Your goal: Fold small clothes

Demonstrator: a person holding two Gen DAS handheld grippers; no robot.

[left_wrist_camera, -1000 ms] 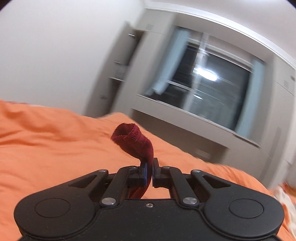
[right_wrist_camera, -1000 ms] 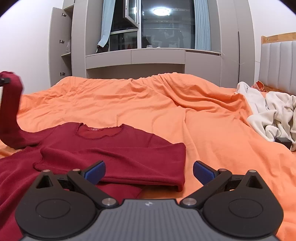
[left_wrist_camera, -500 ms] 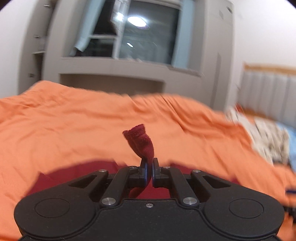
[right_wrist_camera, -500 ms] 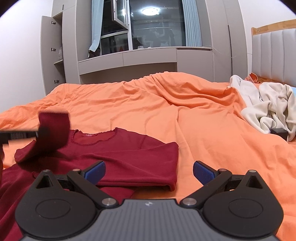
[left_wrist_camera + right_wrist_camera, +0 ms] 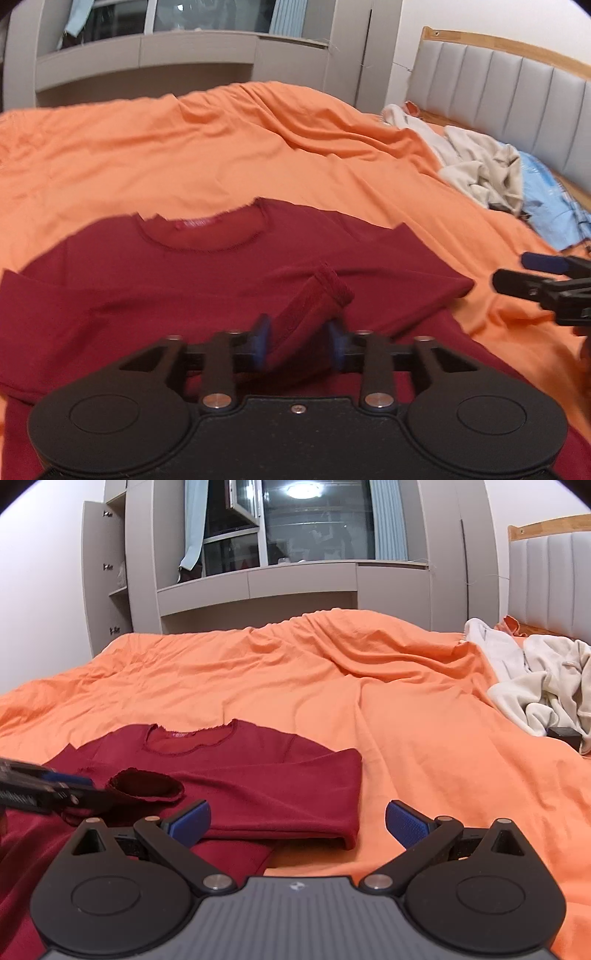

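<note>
left gripper jaws just opening, sleeve cuff lying loose between pads, being laid across red shirt to finish sleeve fold. shirt lying at near edge of orange bed. right gripper hovering open, holding nothing, near shirt's folded side.

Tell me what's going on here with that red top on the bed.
A person is folding a dark red long-sleeved top laid flat on an orange bedspread. The left tool has carried the sleeve cuff across the chest, and its jaws have just been opening; the cuff lies between them, no longer pinched. The right tool hovers open near the top's folded right edge, holding nothing. A heap of pale clothes waits near the headboard.
</note>
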